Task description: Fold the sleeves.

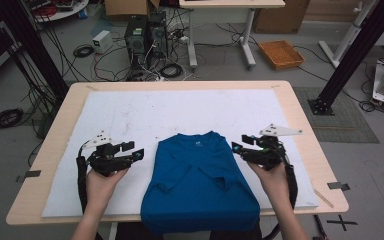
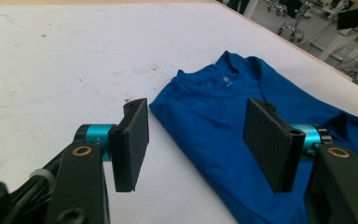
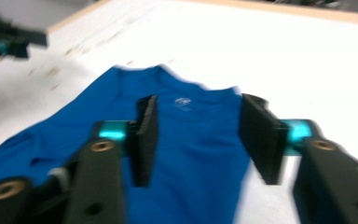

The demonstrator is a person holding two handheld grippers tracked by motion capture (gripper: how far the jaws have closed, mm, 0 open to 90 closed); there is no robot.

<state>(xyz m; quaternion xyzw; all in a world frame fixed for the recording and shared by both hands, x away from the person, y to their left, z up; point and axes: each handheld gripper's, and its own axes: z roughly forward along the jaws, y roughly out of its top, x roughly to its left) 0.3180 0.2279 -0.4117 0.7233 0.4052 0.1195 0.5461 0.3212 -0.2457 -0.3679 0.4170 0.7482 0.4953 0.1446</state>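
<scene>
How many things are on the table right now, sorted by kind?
Shirt, blue, sleeves folded in: 1
Grippers, left and right, both open beside the shirt: 2
Mat, white, under it all: 1
Total: 4

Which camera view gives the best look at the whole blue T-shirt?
The high view: it shows the blue T-shirt whole, sleeves folded in, hem hanging over the table's near edge. The left gripper view shows its collar and one side sharply; the right gripper view shows the collar area, blurred.
</scene>
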